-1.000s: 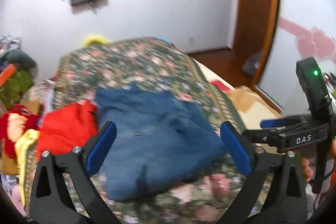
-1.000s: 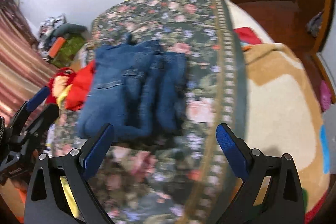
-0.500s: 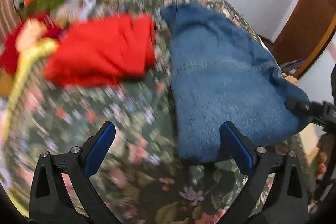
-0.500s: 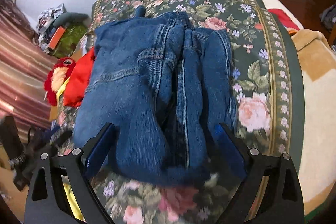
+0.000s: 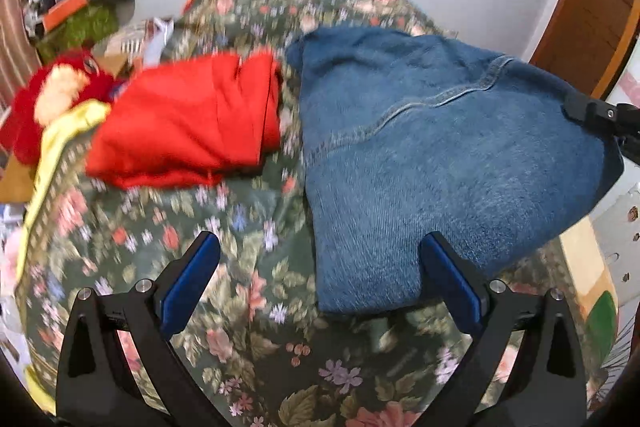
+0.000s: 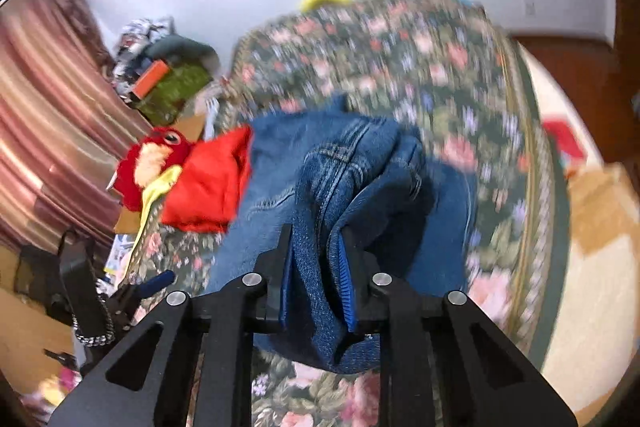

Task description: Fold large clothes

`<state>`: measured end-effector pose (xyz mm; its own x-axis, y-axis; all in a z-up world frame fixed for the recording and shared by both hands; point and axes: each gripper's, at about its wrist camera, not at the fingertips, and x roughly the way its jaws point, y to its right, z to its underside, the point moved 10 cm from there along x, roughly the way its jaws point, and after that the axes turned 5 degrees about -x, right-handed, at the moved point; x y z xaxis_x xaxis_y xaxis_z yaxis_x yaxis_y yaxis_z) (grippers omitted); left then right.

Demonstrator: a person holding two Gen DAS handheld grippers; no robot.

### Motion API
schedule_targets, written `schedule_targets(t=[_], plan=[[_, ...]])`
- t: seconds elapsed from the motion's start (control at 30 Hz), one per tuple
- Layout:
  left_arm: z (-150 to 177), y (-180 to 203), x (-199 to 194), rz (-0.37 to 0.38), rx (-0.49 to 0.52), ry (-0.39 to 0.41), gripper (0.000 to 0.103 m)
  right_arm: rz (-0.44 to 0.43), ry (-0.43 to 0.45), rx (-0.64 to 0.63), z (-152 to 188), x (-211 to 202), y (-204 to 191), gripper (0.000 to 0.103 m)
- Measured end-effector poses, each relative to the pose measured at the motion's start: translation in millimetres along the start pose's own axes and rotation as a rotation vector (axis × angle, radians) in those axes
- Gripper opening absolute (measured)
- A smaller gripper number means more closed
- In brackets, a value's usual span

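Note:
Folded blue jeans (image 5: 432,155) lie on the flowered bedspread (image 5: 248,259). My right gripper (image 6: 316,275) is shut on the near edge of the jeans (image 6: 320,195) and holds that edge lifted off the bed. Its black body shows at the right edge of the left wrist view, at the raised corner of the denim. My left gripper (image 5: 320,279) is open low over the bedspread. Its right finger (image 5: 448,279) is at the near left corner of the jeans, and no cloth is pinched between the pads.
A folded red garment (image 5: 188,123) lies left of the jeans. Beyond it are a red plush toy (image 5: 52,95), a yellow cloth and a pile of clutter by the wall. A striped curtain (image 6: 44,131) hangs at left; a beige blanket (image 6: 592,211) lies right of the bedspread.
My right gripper went from wide open over the jeans to shut on their near edge and lifted it. My left gripper dropped closer to the bed, toward the jeans' near left corner.

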<state>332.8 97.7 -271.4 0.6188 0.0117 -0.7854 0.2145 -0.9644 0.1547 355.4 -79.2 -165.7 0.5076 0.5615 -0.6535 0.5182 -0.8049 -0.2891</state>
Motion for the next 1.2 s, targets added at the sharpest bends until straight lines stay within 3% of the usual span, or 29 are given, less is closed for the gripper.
schedule_targets(t=[0.1, 0.13, 0.27, 0.37, 0.4, 0.47, 0.5, 0.53, 0.63, 0.87, 0.9, 1.0, 1.2], plan=[[-11, 9, -7, 0.027, -0.006, 0.028, 0.101, 0.112, 0.092, -0.064, -15, -22, 14, 0.004], [-11, 12, -3, 0.028, 0.001, 0.021, 0.101, 0.129, 0.081, -0.063, -13, -22, 22, 0.004], [11, 25, 33, -0.007, 0.060, -0.085, 0.101, 0.158, -0.050, -0.002, 19, -5, 56, 0.004], [24, 27, 45, -0.006, 0.042, -0.089, 0.102, 0.128, -0.142, 0.011, 48, 5, 59, 0.005], [26, 25, 45, 0.004, 0.022, -0.084, 0.102, 0.108, -0.176, 0.016, 59, 9, 57, 0.012], [27, 22, 46, 0.030, -0.006, -0.099, 0.102, 0.072, -0.223, 0.031, 70, 9, 52, 0.037], [27, 21, 47, 0.039, -0.013, -0.107, 0.102, 0.059, -0.221, 0.038, 73, 9, 48, 0.055], [28, 21, 47, 0.047, -0.019, -0.114, 0.102, 0.055, -0.203, 0.038, 70, 8, 44, 0.064], [30, 22, 48, 0.047, -0.020, -0.110, 0.102, 0.057, -0.171, 0.011, 66, 14, 33, 0.077], [31, 25, 38, 0.044, 0.033, -0.096, 0.102, 0.089, -0.269, 0.010, 95, 62, 47, 0.079], [29, 23, 36, 0.037, 0.043, -0.095, 0.102, 0.063, -0.263, 0.038, 99, 63, 54, 0.084], [20, 11, 29, 0.003, 0.054, -0.068, 0.102, 0.014, -0.284, 0.101, 108, 60, 67, 0.085], [-2, -18, 27, -0.029, 0.046, -0.051, 0.101, 0.065, -0.304, -0.004, 98, 49, 61, 0.086]])
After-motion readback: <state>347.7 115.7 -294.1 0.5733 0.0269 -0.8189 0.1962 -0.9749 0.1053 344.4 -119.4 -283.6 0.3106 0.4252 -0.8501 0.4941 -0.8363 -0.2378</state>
